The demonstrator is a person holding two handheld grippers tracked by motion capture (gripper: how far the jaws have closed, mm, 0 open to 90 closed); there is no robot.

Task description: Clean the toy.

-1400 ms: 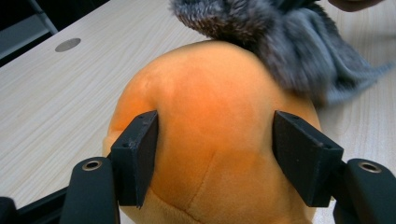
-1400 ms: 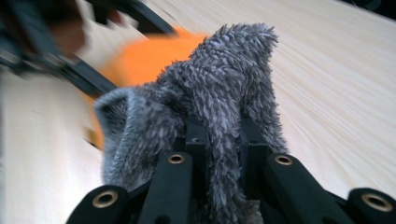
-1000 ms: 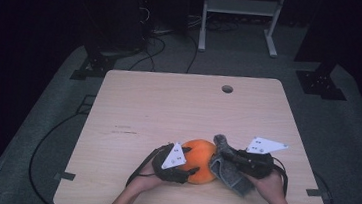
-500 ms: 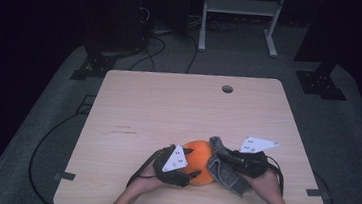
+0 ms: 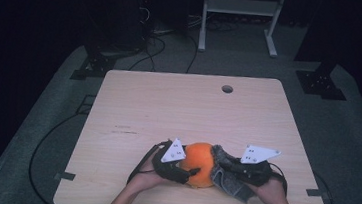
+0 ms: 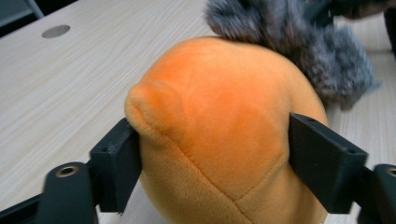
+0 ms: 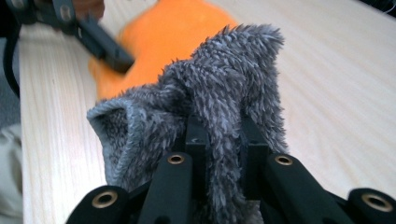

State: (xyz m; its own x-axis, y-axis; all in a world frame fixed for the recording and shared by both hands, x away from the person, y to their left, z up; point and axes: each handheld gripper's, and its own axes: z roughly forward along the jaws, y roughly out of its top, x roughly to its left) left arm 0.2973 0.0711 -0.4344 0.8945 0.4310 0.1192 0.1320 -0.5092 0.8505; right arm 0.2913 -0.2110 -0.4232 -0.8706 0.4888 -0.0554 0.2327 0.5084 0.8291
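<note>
High view: left tool (image 5: 190, 172) hugs orange plush (image 5: 200, 164); right tool (image 5: 225, 169) pinches grey cloth (image 5: 229, 184).

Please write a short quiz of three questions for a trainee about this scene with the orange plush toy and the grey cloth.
1. True or false: the right gripper is shut on the grey fluffy cloth.
2. What sits between the jaws of the left gripper?
3. Which does the cloth touch? A) the table hole B) the orange plush toy C) the floor

Key
1. True.
2. The orange plush toy; both jaws sit against its sides, having just been opening.
3. B.
</note>
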